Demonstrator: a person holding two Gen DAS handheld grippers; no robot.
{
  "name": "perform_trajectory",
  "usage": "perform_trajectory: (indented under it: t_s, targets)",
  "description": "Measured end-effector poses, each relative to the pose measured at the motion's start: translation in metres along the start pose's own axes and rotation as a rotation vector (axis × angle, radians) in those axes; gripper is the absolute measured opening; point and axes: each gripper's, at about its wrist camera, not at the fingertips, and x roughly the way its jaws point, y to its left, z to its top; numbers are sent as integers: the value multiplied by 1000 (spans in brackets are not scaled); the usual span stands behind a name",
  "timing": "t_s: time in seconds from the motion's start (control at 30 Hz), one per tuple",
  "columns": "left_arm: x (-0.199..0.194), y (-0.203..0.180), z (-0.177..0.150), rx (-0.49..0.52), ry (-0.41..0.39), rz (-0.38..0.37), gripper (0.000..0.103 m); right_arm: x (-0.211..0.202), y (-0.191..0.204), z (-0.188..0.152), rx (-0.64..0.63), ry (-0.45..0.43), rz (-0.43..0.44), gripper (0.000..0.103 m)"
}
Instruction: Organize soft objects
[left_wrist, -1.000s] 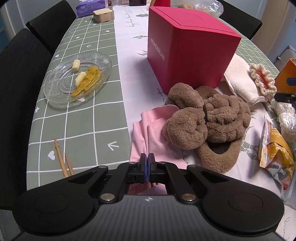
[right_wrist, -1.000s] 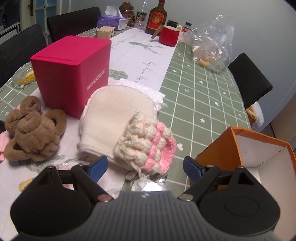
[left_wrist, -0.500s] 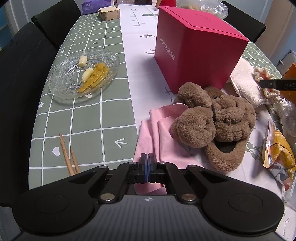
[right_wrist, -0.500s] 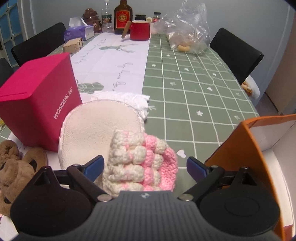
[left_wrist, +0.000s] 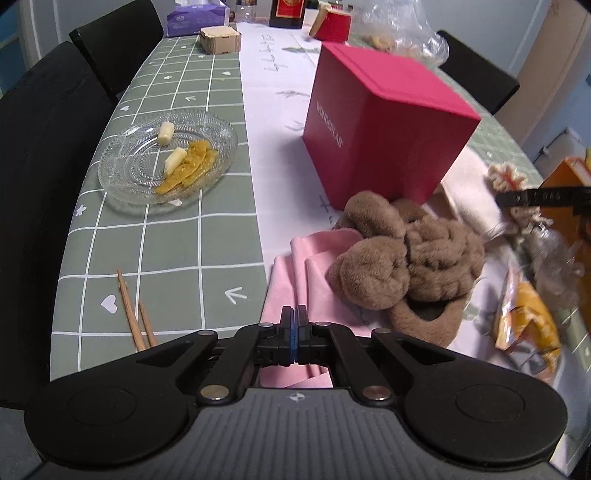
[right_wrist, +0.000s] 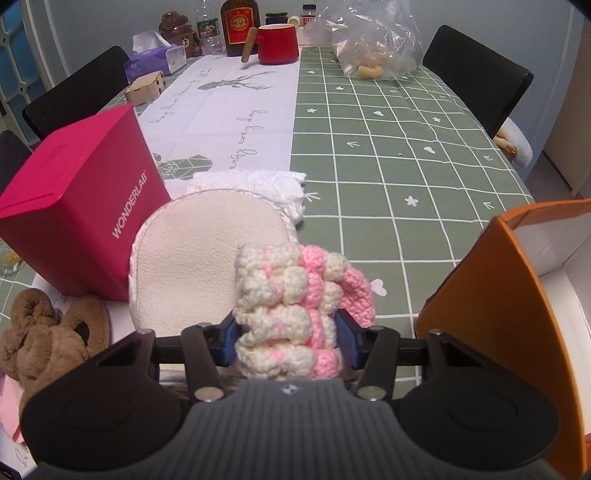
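Right wrist view: the right gripper (right_wrist: 286, 341) is closing on the crocheted piece (right_wrist: 295, 310), pads touching it. The orange box (right_wrist: 491, 295) beside it shows nothing inside. The left gripper (left_wrist: 294, 339) is shut, empty; brown slippers (left_wrist: 402, 258) and pink cloth (left_wrist: 295, 280) lie unsorted.

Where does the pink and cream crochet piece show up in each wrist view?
Left wrist: crochet piece at the far right edge, partly behind the right gripper's dark finger, beyond the brown slippers.
Right wrist: crochet piece at bottom centre, between the closing jaws of the right gripper.
Shared landmark: red Wonderlab box.
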Motion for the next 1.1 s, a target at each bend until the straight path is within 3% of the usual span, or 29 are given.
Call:
perform_trajectory:
  t_s: [0.07,0.13,0.2,0.3,0.4,0.5,0.67,0.73,0.83,0.93,0.97,1.0,1.1]
  targets:
    - [-1,-2,0,11,13,-37,2,-3,-2,1,4,-7,3,52]
    - [5,-9,-5,41,39,-42,21,-3,-3,0,4,-7,8,52]
    - [13,-21,-11,102,57,0,63,-3,-2,-1,-1,0,11,52]
    - [20,-35,-18,186,64,31,83,-2,1,-3,-20,4,7,52]
    - [24,-44,-20,214,43,69,89,-1,1,-3,-25,5,9,52]
    - [26,-44,-16,181,13,97,91,0,0,-3,-24,4,12,53]
    - [31,-40,-18,161,-55,119,102,2,1,-6,-31,6,10,55]
    - [32,-38,-20,145,-89,112,103,2,1,-6,-35,6,9,56]
    - [32,-39,-17,143,-71,99,102,2,1,-6,-33,6,8,56]
    - [28,-41,-13,156,-53,92,69,3,1,-7,-31,5,9,56]
    - [26,-40,-12,152,-52,90,48,3,1,-7,-32,5,9,56]
    - [24,-39,-11,150,-45,82,34,3,1,-7,-33,5,9,56]
    - [23,-37,-12,141,-29,68,11,2,1,-7,-35,4,10,56]
